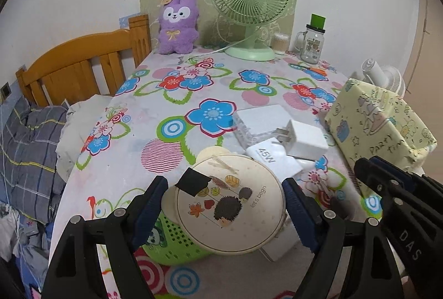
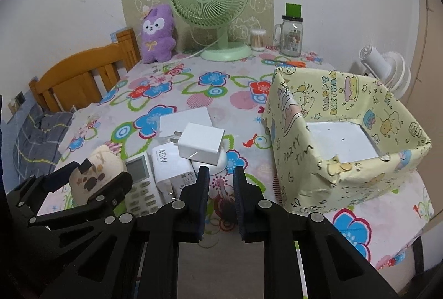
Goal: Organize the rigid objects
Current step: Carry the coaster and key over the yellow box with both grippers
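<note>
My left gripper (image 1: 225,204) is shut on a round cream tin (image 1: 231,204) with a hedgehog picture, held above the table and a green basket (image 1: 171,246). The tin also shows in the right wrist view (image 2: 95,177). A pile of white chargers lies mid-table: a plug adapter (image 2: 200,142), a 45W charger (image 2: 170,163), a flat white box (image 2: 185,120), and a remote control (image 2: 139,182). My right gripper (image 2: 220,196) is empty with its jaws a narrow gap apart, low over the table in front of the pile. The yellow paper-covered box (image 2: 346,132) stands open at the right.
At the back stand a green fan (image 2: 210,5), a purple plush (image 2: 157,31), a cotton swab tub (image 2: 258,40) and a glass jar (image 2: 290,34). A white fan (image 2: 387,69) sits behind the box. A wooden bed frame (image 2: 83,71) lies left of the table.
</note>
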Tool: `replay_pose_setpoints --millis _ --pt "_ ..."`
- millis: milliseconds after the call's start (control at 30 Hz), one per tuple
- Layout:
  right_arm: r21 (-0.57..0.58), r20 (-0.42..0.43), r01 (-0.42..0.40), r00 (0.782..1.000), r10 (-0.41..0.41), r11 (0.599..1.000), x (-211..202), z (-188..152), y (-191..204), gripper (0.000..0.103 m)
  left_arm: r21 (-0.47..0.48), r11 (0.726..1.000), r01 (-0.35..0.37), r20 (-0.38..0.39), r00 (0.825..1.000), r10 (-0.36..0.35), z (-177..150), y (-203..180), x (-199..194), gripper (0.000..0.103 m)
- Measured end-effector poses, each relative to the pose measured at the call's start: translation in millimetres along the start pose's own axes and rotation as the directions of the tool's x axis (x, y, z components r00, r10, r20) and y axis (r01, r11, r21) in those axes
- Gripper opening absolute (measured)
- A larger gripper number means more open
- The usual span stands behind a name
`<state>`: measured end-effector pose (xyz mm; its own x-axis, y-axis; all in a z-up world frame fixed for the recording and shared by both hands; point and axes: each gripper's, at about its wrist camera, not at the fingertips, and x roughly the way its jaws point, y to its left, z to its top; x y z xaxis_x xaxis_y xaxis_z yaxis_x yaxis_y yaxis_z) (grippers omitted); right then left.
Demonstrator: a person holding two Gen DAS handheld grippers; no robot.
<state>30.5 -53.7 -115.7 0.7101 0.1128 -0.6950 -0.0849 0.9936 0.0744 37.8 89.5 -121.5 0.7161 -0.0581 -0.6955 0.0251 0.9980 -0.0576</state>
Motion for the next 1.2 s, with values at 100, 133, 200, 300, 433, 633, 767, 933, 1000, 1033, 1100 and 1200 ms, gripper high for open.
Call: replay_pose_setpoints --millis 100,133,200,300,433,633,767,933,1000,1033,1100,1200 --pt "0.010 -0.012 -0.018 1.000 0.018 1.000 3 -3 -3 0.021 0.007 1.000 -0.009 -0.004 1.000 0.009 -3 -5 -2 0.085" --pt "0.018 -0.016 -0.031 0.999 0.031 0.999 2 -5 -5 0.021 0.006 1.000 -0.010 -0.005 1.000 0.010 -4 -6 -2 0.085" --pt "0.019 -0.022 -0.036 0.999 0.036 0.999 1 -8 -9 0.021 0.001 1.000 -0.013 -0.007 1.000 0.013 -7 -7 -3 0.085" --pt "0.026 -0.043 -0.047 0.998 0.048 0.999 4 -11 -13 0.021 0.000 1.000 -0.016 -0.007 1.000 0.016 -11 -10 -5 0.085" --pt "0.020 -0.088 -0.057 0.994 0.059 0.998 12 -20 -13 0.022 0.009 1.000 -0.017 -0.022 1.000 0.017 -18 -13 -4 0.085" --pt "0.023 -0.150 -0.040 0.988 0.044 0.999 26 -29 -16 0.033 0.009 0.999 -0.032 -0.040 0.999 0.033 -24 -14 0 0.085" --pt "0.019 -0.179 -0.042 0.983 0.045 0.999 33 -32 -16 0.041 0.016 0.999 -0.042 -0.048 0.998 0.043 -28 -12 0 0.085" --pt "-0.013 -0.208 -0.026 0.978 0.022 1.000 42 -38 -7 0.042 0.022 0.998 -0.054 -0.064 0.996 0.055 -33 -6 2 0.085" --pt "-0.069 -0.202 0.011 0.979 -0.024 0.998 44 -40 1 0.042 0.012 0.998 -0.057 -0.074 0.996 0.058 -34 -2 5 0.085" --pt "-0.090 -0.194 0.026 0.980 -0.043 0.996 44 -41 4 0.042 0.008 0.998 -0.058 -0.078 0.995 0.059 -34 -1 7 0.085" --pt "-0.115 -0.184 0.036 0.981 -0.057 0.993 43 -42 8 0.036 -0.011 0.999 -0.044 -0.082 0.996 0.043 -34 3 8 0.085" --pt "-0.128 -0.183 0.041 0.981 -0.064 0.991 44 -41 10 0.034 -0.001 0.999 -0.054 -0.074 0.996 0.054 -33 2 8 0.085"
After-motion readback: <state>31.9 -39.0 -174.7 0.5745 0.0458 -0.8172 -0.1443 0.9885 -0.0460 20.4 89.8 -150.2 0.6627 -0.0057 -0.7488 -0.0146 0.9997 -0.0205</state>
